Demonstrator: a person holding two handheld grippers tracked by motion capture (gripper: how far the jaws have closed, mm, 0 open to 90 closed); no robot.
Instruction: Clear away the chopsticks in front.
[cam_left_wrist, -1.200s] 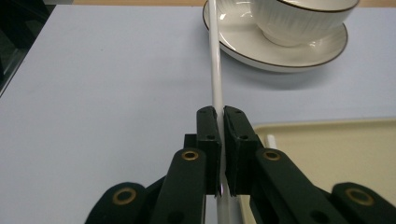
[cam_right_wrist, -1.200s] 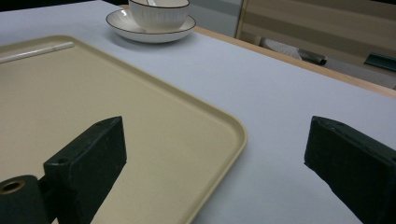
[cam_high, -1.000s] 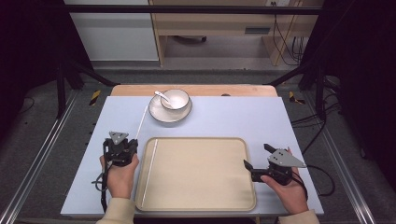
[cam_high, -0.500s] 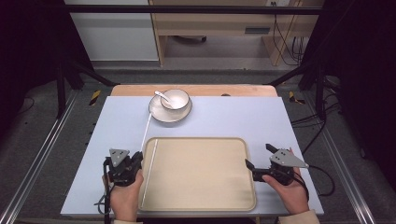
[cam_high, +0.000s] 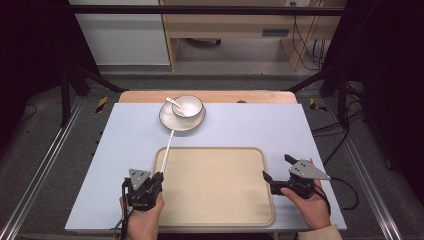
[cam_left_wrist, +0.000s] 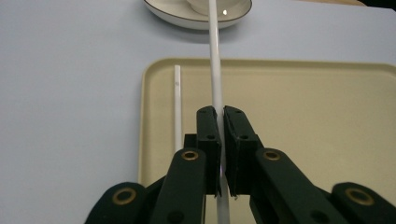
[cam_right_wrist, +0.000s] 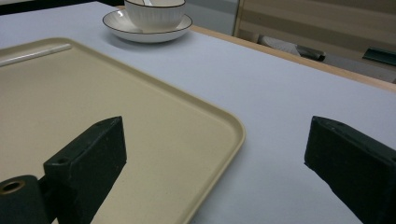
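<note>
A long thin white stick (cam_high: 167, 147) is gripped at its near end by my left gripper (cam_high: 156, 177), which is shut on it over the tray's near left corner. In the left gripper view the stick (cam_left_wrist: 215, 70) runs from the jaws (cam_left_wrist: 217, 116) out toward the saucer. A second white stick (cam_left_wrist: 177, 107) lies flat inside the beige tray (cam_high: 220, 220) along its left rim. My right gripper (cam_high: 276, 167) is open and holds nothing. Its jaws straddle the tray's right rim (cam_right_wrist: 233, 135), one over the tray and one over the table.
A white bowl (cam_high: 187, 106) with a spoon (cam_high: 173, 103) stands on a dark-rimmed saucer (cam_high: 170, 121) at the table's far middle. The light blue tabletop (cam_high: 300, 130) spreads around the tray. Cables trail from both grippers off the near edge.
My left gripper has drawn back toward the person and slightly right, still shut on the stick, pulling its far end away from the saucer. The right gripper has stayed put.
</note>
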